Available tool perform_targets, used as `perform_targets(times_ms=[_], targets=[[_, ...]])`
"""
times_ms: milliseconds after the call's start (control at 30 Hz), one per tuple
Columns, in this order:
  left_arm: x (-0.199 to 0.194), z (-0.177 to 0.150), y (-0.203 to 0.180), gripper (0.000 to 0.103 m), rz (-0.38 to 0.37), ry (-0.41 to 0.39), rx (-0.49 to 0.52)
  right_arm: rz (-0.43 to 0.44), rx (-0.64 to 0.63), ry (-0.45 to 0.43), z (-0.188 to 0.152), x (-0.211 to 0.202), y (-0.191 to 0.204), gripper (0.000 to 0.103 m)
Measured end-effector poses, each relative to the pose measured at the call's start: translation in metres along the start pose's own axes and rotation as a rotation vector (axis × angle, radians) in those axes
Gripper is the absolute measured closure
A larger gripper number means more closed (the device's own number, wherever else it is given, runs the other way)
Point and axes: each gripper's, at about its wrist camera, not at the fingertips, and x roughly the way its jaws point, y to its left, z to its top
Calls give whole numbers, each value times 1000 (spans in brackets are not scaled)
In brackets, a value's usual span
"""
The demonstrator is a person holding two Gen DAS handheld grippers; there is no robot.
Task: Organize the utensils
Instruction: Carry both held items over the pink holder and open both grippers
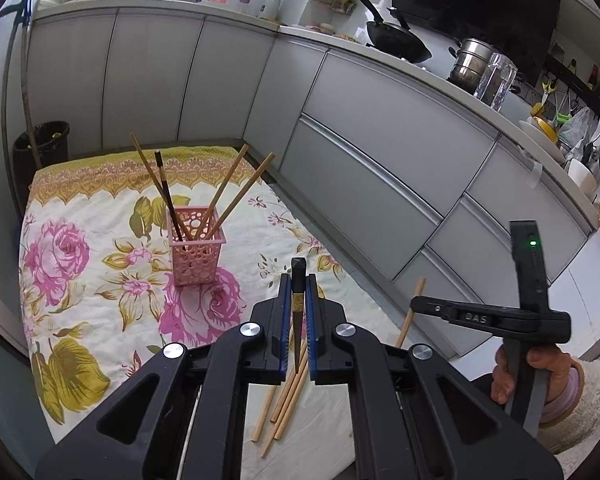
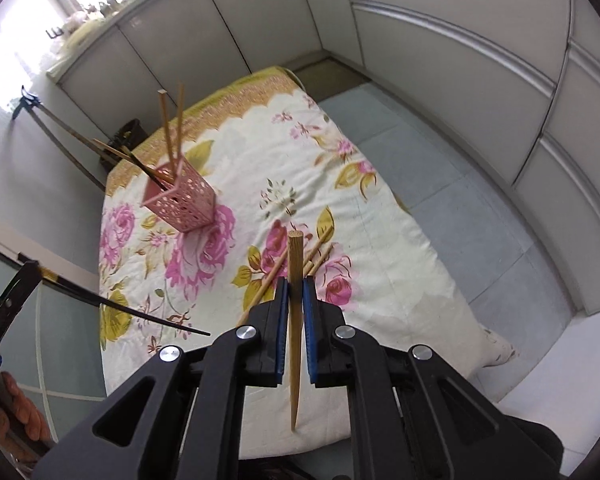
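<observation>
Clamped tight in the left gripper (image 1: 298, 320): a dark chopstick (image 1: 299, 304), long axis running forward between the jaws. Same story in the right gripper (image 2: 295, 320), jaws shut on a wooden chopstick (image 2: 294, 280). Ahead past both, toward the left, the pink holder (image 1: 196, 250) upright on the floral cloth (image 1: 80, 280), the left gripper seemingly nearer; loose chopsticks (image 1: 284, 408) lying just below.

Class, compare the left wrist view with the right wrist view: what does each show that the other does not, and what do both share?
Left wrist only: the countertop with a wok and steel pot. Right wrist only: the full black chopstick sideways, held by the left gripper; the right gripper gripping a wooden chopstick close up. Both: the pink holder with four chopsticks, loose chopsticks, the floral cloth.
</observation>
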Motion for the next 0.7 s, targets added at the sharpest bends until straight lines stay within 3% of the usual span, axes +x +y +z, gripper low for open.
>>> perform_targets(times_ms=[200, 333, 500, 700], targets=[[-18, 36, -22, 97, 47, -77, 35, 83, -77, -143, 24, -73, 18, 95], [-24, 66, -31, 97, 126, -148, 49, 118, -129, -251, 50, -109, 37, 95], [-13, 96, -33, 97, 252, -203, 61, 161, -153, -328, 86, -121, 58, 95], [25, 120, -12, 97, 392, -226, 51, 194, -162, -341, 104, -107, 70, 95]])
